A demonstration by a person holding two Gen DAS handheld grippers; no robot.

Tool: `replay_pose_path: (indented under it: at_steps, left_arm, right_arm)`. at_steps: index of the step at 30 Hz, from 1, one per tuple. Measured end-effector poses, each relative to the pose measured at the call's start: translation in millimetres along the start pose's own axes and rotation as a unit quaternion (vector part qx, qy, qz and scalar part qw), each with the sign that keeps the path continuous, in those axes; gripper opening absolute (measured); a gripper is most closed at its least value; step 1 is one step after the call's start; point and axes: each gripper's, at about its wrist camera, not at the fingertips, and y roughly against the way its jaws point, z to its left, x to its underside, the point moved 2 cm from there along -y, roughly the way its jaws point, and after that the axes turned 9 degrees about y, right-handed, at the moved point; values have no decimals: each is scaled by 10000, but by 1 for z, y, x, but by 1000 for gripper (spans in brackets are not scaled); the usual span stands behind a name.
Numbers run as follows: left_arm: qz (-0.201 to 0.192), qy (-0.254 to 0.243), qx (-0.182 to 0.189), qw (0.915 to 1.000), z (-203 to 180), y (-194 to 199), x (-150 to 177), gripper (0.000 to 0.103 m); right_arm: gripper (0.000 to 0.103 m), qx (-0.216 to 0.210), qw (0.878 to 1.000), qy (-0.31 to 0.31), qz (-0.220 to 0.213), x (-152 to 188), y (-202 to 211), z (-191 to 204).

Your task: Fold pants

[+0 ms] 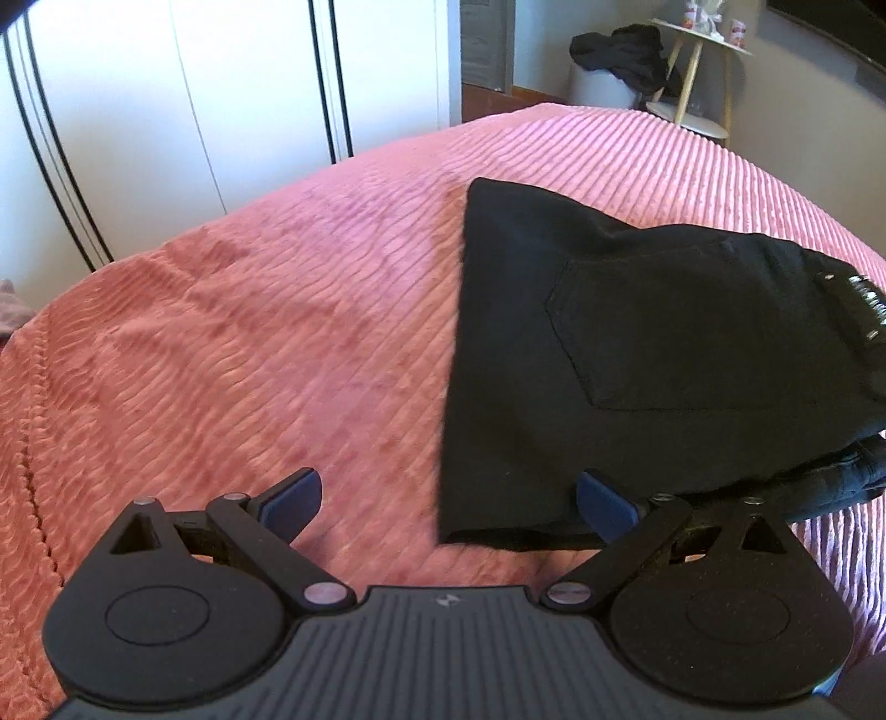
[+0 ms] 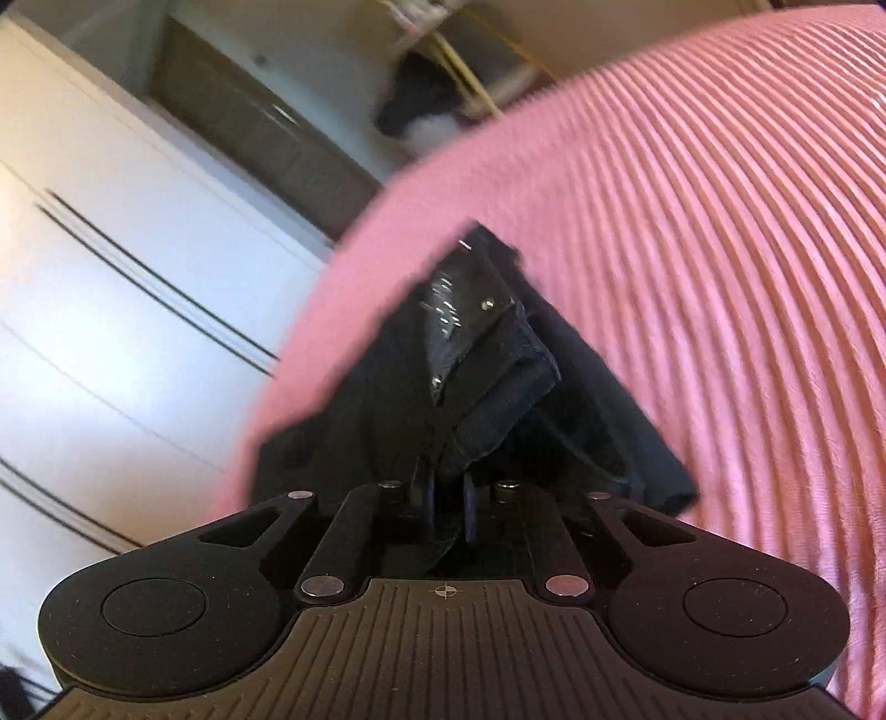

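Pants [image 1: 637,354] cut off at right; wardrobe [image 2: 111,288] motion-blurred.

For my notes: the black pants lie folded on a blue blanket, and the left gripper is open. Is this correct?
Not quite: the blanket is pink, not blue, as the left wrist view shows. The black pants do lie folded on it, and the left gripper is open.

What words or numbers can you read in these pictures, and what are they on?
No words or numbers can be read.
Left gripper body: a small mark, a symbol, no letters.
Right gripper body: a small crosshair sign, no letters.
Shiny patch on the pants: glare, nothing readable.
Items on the side table: red and white labels, too small and blurred.
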Motion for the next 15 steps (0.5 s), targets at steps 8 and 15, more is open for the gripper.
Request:
replay_pose_path:
  at_steps: [8,15]
  left_arm:
    - [142,357,8,9993,22,-10,7,99]
    - [74,217,150,9996,15,-13,13,99]
  right_arm:
    - [17,506,9962,-208,678,8,-13,-28]
    - [48,1256,9897,233,645,13,13,-32]
